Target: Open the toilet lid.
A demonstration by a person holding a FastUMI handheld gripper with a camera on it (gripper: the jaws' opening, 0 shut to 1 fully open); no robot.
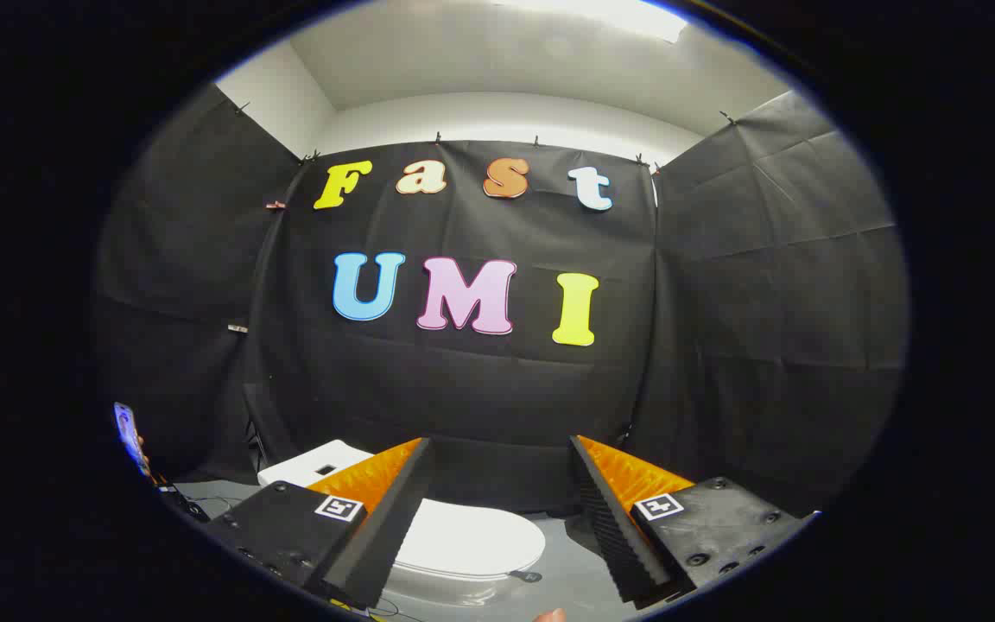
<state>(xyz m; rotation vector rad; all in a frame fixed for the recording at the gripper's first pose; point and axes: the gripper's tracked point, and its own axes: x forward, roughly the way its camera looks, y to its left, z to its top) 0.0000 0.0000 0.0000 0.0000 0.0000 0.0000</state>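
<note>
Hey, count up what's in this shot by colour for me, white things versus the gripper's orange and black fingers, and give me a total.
White: 2, the closed toilet lid and the toilet tank behind it.
Orange and black: 2, the gripper fingers, spread open above the lid and holding nothing.
Total: 4.

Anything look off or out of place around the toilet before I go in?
Nothing stands out. The toilet lid lies flat and closed, the tank looks intact, and the open tool is held above it, touching nothing.

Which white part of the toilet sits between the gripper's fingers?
The closed oval toilet lid, seen between the open gripper fingers. The boxy white tank sits beyond the left finger.
</note>
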